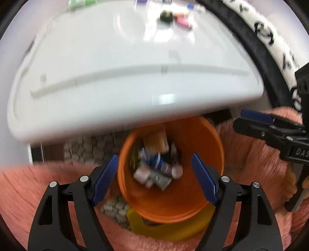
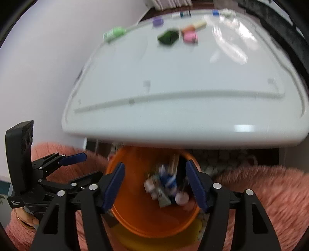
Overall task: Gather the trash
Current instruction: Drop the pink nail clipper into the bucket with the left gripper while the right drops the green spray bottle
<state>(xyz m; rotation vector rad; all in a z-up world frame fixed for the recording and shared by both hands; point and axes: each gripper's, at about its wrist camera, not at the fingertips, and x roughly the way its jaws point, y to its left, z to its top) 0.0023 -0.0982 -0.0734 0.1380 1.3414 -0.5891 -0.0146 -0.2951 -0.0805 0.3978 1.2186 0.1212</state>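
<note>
Both grippers are hanging right over the orange bucket [image 1: 202,135], which sits low down just below the near edge of the white counter [image 1: 115,77], tucked in between fuzzy pink sleeves [image 1: 29,183]. The left gripper [image 1: 154,178] has its fingers spread wide with nothing between them, just the bucket's open mouth showing through the gap. Same deal with the right gripper [image 2: 155,186]: fingers wide apart, empty, pointing down into the bucket.

The trash in the bucket [image 1: 158,166] is a blurry pile at the bottom. I can make out a blue and white wrapper-looking thing, a couple of pale pinkish round bits, something grey and crumpled, and a tan or orange piece standing toward the far side. Too smeared to say exactly what each is.

There's something yellow [image 1: 164,229] under the near side of the bucket, can't tell what it is.

Up on the counter, at the far end, there's more stuff lying around: a dark green crumpled thing [image 2: 168,36], a pink item [image 2: 190,37] just to the right of it, a light green item [image 2: 114,33] off to the left, a small purple thing [image 2: 158,21] and a little blue one [image 2: 215,12] at the very far edge. All well apart from the bucket. The near part of the counter is plain white with some glare on it.

From each wrist view you can see the other gripper off to the side, close by.
</note>
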